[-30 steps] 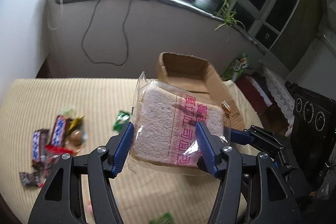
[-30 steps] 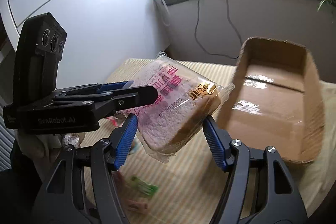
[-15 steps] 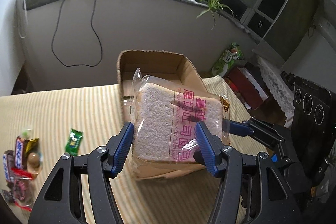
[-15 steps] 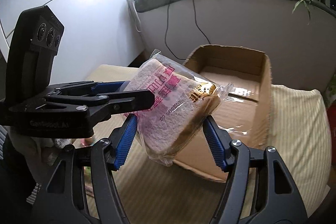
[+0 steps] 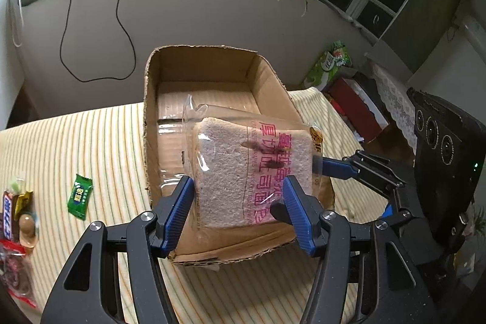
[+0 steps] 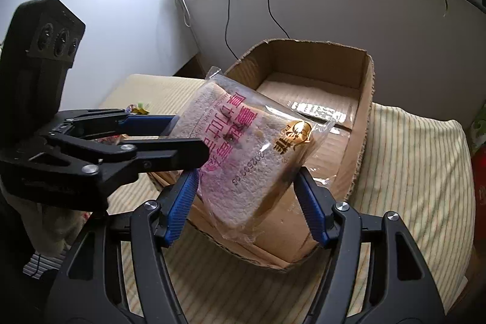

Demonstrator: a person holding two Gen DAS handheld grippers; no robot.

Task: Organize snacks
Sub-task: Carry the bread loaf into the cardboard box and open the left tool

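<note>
- Loose candies and chocolate bars lie at the far left of the striped cloth; a green sweet sits apart from them.
- The left gripper is clamped on the bagged bread slice, held tilted above the near end of the open cardboard box.
- The right gripper pinches the same bag's other edge, though its pad contact looks partly hidden.

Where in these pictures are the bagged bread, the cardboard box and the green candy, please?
bagged bread [image 5: 240, 172], left wrist view, on the slice's face.
cardboard box [image 6: 319, 63], right wrist view, on its far inner wall.
green candy [image 5: 79, 196], left wrist view, on the wrapper's middle.
</note>
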